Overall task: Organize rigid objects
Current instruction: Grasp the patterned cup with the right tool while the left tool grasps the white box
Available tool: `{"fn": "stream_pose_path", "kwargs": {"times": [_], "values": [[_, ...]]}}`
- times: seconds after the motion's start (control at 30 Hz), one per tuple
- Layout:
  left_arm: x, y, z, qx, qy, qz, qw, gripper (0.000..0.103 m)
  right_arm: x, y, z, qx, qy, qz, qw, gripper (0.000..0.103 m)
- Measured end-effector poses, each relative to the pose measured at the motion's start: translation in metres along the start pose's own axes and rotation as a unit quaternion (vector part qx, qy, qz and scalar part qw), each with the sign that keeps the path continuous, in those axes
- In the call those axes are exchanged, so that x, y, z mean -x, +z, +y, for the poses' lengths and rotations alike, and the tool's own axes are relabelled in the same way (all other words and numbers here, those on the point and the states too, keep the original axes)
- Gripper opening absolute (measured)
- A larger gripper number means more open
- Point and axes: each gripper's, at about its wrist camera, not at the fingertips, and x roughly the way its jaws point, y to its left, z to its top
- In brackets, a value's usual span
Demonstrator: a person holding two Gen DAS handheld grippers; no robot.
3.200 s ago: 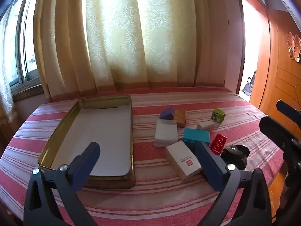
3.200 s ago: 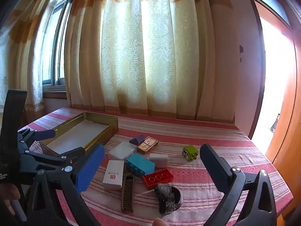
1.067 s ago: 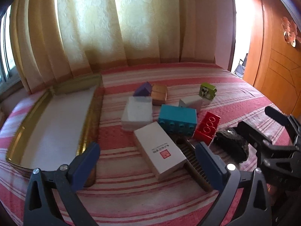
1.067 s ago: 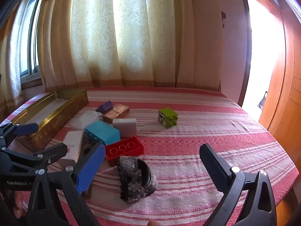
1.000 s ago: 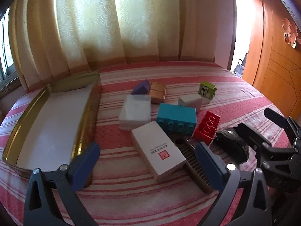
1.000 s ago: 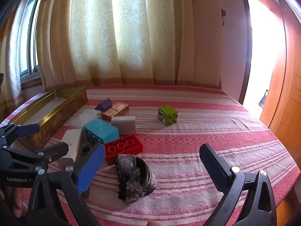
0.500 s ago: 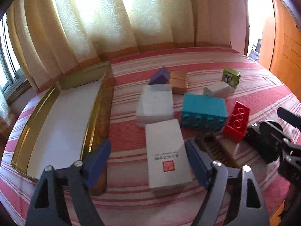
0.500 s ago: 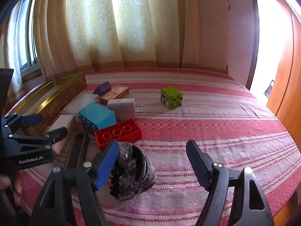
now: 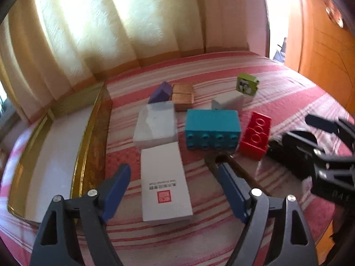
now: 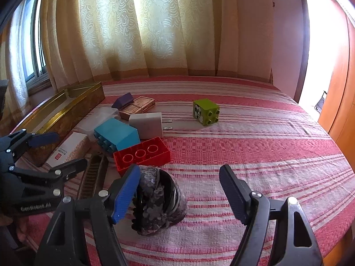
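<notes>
My left gripper (image 9: 173, 177) is open, its fingers straddling a white box with a red stamp (image 9: 165, 184). My right gripper (image 10: 180, 180) is open, and its left finger (image 10: 126, 190) is beside a dark sequined bracelet (image 10: 155, 201). A gold tin tray (image 9: 44, 146) lies at the left. A teal brick (image 9: 213, 128), a red brick (image 9: 256, 136), a green cube (image 9: 246, 84), a white charger (image 10: 146, 125), a translucent box (image 9: 156, 123), a purple block (image 9: 160, 92), a copper tin (image 9: 182, 95) and a brown comb (image 10: 92, 175) lie on the table.
The red-and-white striped tablecloth (image 10: 255, 146) covers the table. Curtains (image 10: 155, 28) hang behind it. A wooden door (image 9: 321, 44) stands at the right. The table edge falls away at the right and front.
Both grippers have moved forward and down toward the objects. The left one has come over the white box. The right one has closed in on the bracelet. Both jaws have narrowed somewhat.
</notes>
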Motion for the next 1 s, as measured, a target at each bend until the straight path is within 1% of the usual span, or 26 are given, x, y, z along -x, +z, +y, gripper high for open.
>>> {"fn": "stream_pose_path", "kwargs": {"times": [0.03, 0.1, 0.13, 0.17, 0.2, 0.23, 0.33, 0.4, 0.47, 0.5, 0.53, 0.6, 0.63, 0.7, 0.73, 0.77, 0.8, 0.83, 0.93, 1.0], "values": [[-0.002, 0.001, 0.003, 0.006, 0.001, 0.004, 1.0000, 0.080, 0.000, 0.000, 0.000, 0.000, 0.001, 0.000, 1.000, 0.076], [-0.003, 0.000, 0.003, 0.004, 0.006, 0.006, 1.0000, 0.080, 0.000, 0.000, -0.001, -0.001, 0.003, -0.001, 1.000, 0.076], [-0.006, 0.000, 0.003, 0.000, 0.020, 0.012, 0.9997, 0.083, 0.000, 0.000, -0.001, -0.003, 0.004, 0.000, 1.000, 0.076], [-0.008, 0.000, 0.006, 0.008, 0.019, 0.018, 0.9996, 0.090, 0.000, 0.000, -0.002, -0.004, 0.005, 0.000, 1.000, 0.076], [-0.007, 0.001, 0.010, 0.015, 0.015, 0.016, 0.9997, 0.092, -0.001, 0.000, -0.002, -0.006, 0.007, 0.001, 1.000, 0.076], [-0.007, 0.001, 0.016, 0.018, 0.019, 0.015, 0.9996, 0.096, -0.001, 0.000, -0.003, -0.009, 0.010, 0.002, 1.000, 0.076], [-0.010, 0.002, 0.033, 0.027, 0.024, 0.017, 0.9992, 0.096, -0.002, 0.001, -0.004, -0.010, 0.010, 0.003, 1.000, 0.076], [-0.009, 0.001, 0.034, 0.028, 0.023, 0.016, 0.9992, 0.096, -0.002, 0.001, -0.001, -0.004, 0.003, 0.002, 1.000, 0.076], [-0.008, 0.001, 0.032, 0.023, 0.030, 0.012, 0.9992, 0.096, -0.001, 0.001, 0.001, 0.000, -0.001, 0.000, 1.000, 0.076], [-0.006, 0.001, 0.031, 0.021, 0.033, 0.006, 0.9992, 0.095, -0.001, 0.001, 0.000, -0.002, 0.000, 0.000, 1.000, 0.075], [-0.002, 0.000, 0.029, 0.019, 0.031, -0.001, 0.9993, 0.094, -0.001, 0.001, -0.001, -0.004, 0.005, 0.000, 1.000, 0.070], [0.001, 0.000, 0.022, 0.009, 0.032, -0.007, 0.9994, 0.090, -0.001, 0.001, -0.001, -0.004, 0.014, -0.001, 1.000, 0.065], [0.002, 0.000, 0.019, 0.004, 0.035, -0.009, 0.9993, 0.087, -0.001, 0.000, 0.000, -0.002, 0.015, -0.003, 1.000, 0.064], [0.006, -0.001, 0.011, -0.009, 0.026, -0.016, 0.9995, 0.087, 0.000, 0.000, 0.001, -0.001, 0.017, -0.004, 1.000, 0.064], [0.006, -0.003, 0.007, -0.014, 0.010, -0.012, 0.9998, 0.087, 0.000, 0.000, 0.000, -0.003, 0.019, -0.005, 1.000, 0.064], [0.002, -0.004, 0.005, -0.016, 0.004, -0.004, 0.9999, 0.086, 0.000, 0.000, -0.001, -0.006, 0.023, -0.004, 1.000, 0.064], [-0.002, -0.004, 0.003, -0.020, 0.011, 0.008, 0.9997, 0.081, 0.000, -0.001, -0.002, -0.009, 0.026, -0.003, 1.000, 0.064], [-0.004, -0.004, 0.004, -0.014, 0.008, 0.012, 0.9998, 0.074, 0.000, -0.001, -0.003, -0.010, 0.029, -0.003, 1.000, 0.064], [-0.009, -0.002, 0.015, 0.012, -0.011, 0.027, 0.9995, 0.073, -0.001, 0.000, -0.004, -0.011, 0.038, -0.002, 0.999, 0.064], [-0.014, -0.001, 0.019, 0.024, -0.024, 0.037, 0.9987, 0.065, -0.001, -0.001, -0.005, -0.012, 0.045, -0.001, 0.999, 0.064]]}}
